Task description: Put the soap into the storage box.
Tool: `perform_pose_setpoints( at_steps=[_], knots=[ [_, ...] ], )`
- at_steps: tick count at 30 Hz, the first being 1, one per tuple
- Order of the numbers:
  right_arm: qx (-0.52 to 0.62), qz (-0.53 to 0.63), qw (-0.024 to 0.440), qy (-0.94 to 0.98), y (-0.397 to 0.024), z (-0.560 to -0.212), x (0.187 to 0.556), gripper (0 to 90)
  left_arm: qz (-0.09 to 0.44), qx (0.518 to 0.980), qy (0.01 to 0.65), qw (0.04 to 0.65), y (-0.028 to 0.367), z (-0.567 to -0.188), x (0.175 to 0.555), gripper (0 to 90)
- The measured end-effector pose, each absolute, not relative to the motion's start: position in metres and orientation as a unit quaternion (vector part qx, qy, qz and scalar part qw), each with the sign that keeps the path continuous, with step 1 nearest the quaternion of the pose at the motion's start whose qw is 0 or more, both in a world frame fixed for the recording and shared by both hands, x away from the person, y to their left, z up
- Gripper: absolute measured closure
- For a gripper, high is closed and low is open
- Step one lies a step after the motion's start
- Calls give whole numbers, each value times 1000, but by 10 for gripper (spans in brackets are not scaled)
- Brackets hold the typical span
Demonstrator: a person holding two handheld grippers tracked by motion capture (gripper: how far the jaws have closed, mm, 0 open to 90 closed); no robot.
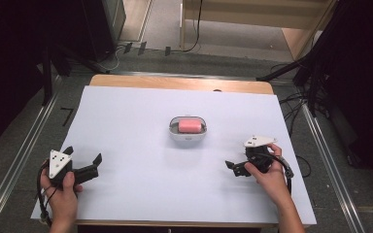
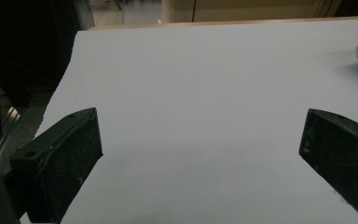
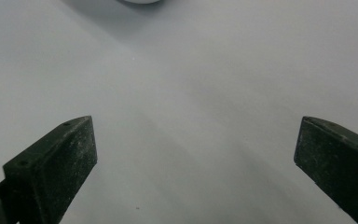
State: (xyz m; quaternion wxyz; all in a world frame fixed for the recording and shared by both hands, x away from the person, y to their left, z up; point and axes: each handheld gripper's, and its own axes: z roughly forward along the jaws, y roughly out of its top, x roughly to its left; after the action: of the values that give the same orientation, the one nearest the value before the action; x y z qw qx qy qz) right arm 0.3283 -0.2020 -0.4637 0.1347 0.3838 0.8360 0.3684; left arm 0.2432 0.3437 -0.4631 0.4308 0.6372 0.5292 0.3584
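Both hands rest at the near edge of the table (image 1: 126, 194), each holding a gripper. Nothing looks started: the pink soap (image 1: 190, 125) lies in its white dish (image 1: 174, 131) mid-table, well apart from both. Left gripper (image 1: 83, 156) and right gripper (image 1: 233, 168) have jaws spread wide, holding and touching nothing.

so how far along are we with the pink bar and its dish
Nothing looks done yet: the pink bar lies in the white dish mid-table, untouched. Nothing is in hand: the left gripper and right gripper sit open near the front edge, apart from it. Reaching and grasping remain.
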Motion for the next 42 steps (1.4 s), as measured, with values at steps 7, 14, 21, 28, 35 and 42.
perform_pose_setpoints(
  at_steps=[7, 14, 21, 28, 35, 42],
  knots=[
    [393, 368, 135, 832, -213, -468, 319, 0, 359, 637, 529, 431, 344, -463, 243, 0],
    [408, 369, 139, 824, -229, -474, 309, 0, 358, 637, 530, 430, 343, -463, 243, 0],
    [428, 369, 145, 812, -250, -481, 298, 0, 356, 637, 530, 431, 344, -463, 244, 0],
    [448, 371, 154, 799, -272, -485, 288, 0, 357, 638, 530, 430, 344, -463, 244, 0],
    [465, 369, 168, 788, -290, -485, 278, 0, 359, 639, 528, 429, 344, -463, 243, 0],
    [484, 386, 182, 764, -312, -485, 269, 0, 358, 637, 529, 432, 344, -463, 244, 0]
  ],
)
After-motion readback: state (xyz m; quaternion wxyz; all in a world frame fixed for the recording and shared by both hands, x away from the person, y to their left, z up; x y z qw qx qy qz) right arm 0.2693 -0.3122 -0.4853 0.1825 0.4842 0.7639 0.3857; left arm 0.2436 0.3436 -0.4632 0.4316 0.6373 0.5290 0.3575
